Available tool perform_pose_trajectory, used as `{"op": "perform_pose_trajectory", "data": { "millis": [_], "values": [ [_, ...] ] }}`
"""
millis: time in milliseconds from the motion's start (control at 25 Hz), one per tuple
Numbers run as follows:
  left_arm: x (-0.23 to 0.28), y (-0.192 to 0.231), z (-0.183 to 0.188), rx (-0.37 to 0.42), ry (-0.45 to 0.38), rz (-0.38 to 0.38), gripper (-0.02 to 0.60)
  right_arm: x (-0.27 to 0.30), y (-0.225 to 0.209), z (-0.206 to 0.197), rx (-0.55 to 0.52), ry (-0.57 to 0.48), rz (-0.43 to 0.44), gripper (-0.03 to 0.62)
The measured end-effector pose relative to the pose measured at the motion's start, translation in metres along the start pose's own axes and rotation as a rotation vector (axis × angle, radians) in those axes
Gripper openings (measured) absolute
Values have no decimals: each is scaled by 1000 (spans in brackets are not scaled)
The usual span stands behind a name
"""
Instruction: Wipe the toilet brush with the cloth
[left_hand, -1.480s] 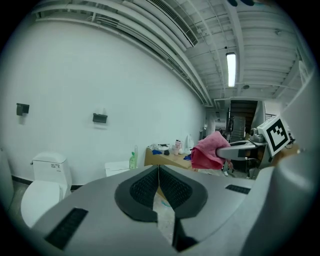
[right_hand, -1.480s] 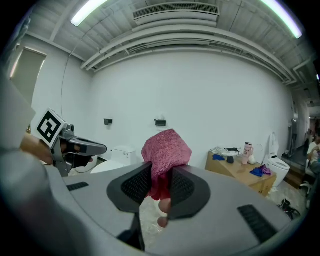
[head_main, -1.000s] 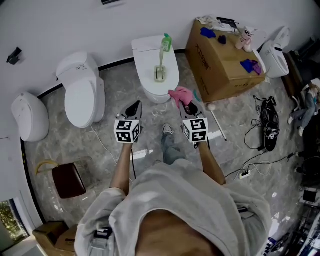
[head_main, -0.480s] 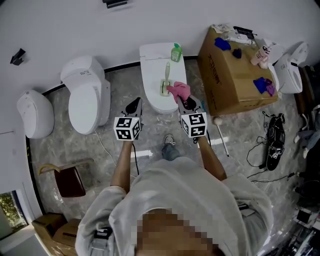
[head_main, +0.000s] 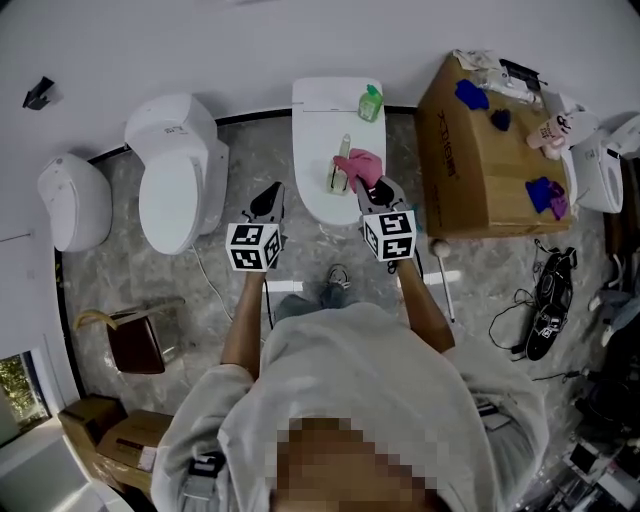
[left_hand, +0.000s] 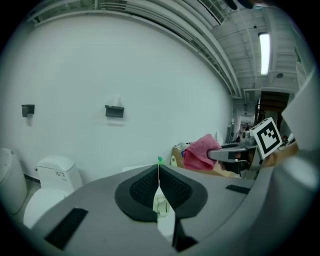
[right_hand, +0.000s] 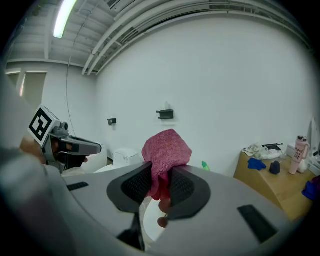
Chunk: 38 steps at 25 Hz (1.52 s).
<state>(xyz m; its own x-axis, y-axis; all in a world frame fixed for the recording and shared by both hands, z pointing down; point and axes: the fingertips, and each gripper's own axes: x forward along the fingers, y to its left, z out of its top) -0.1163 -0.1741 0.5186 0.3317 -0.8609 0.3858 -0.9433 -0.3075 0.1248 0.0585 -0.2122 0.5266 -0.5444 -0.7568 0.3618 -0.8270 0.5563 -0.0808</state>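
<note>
A pale green toilet brush (head_main: 341, 168) lies on the closed lid of the middle toilet (head_main: 318, 120). My right gripper (head_main: 372, 194) is shut on a pink cloth (head_main: 361, 166), which hangs just right of the brush, at the lid's front. In the right gripper view the cloth (right_hand: 166, 151) bulges up out of the shut right gripper (right_hand: 160, 187). My left gripper (head_main: 268, 200) is shut with nothing in it, left of the toilet's front. In the left gripper view the left gripper (left_hand: 159, 186) points at the toilet, and the cloth (left_hand: 199, 153) shows at the right.
A green bottle (head_main: 371, 102) stands on the toilet's tank. A second toilet (head_main: 175, 170) and a white fixture (head_main: 72, 203) are at the left. A cardboard box (head_main: 480, 160) with small items stands at the right. A brown bin (head_main: 138, 345), a stick (head_main: 442, 275) and shoes (head_main: 545, 300) lie on the floor.
Both grippers have moved forward toward the middle toilet. The right gripper has carried the pink cloth from the floor side up beside the brush on the lid.
</note>
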Motion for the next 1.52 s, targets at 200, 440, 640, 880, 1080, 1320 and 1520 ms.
{"op": "perform_pose_trajectory", "data": {
  "millis": [200, 440, 640, 880, 1080, 1320, 1520],
  "values": [
    [10, 10, -5, -13, 24, 4, 23, 22, -5, -2, 11, 20, 6, 89],
    [30, 16, -12, -25, 51, -38, 23, 51, -8, -3, 20, 48, -10, 89],
    [46, 21, -15, -27, 74, -93, 23, 72, -10, -2, 28, 66, -41, 89],
    [62, 25, -16, -26, 98, -137, 23, 87, -11, -14, 53, 105, -61, 89],
    [64, 33, -26, -28, 126, -150, 23, 90, -9, -38, 83, 146, -68, 89],
    [62, 37, -36, -28, 148, -158, 22, 89, -8, -59, 115, 175, -75, 89],
    [65, 33, -40, -28, 157, -168, 23, 88, -5, -66, 112, 194, -67, 89]
  ]
}}
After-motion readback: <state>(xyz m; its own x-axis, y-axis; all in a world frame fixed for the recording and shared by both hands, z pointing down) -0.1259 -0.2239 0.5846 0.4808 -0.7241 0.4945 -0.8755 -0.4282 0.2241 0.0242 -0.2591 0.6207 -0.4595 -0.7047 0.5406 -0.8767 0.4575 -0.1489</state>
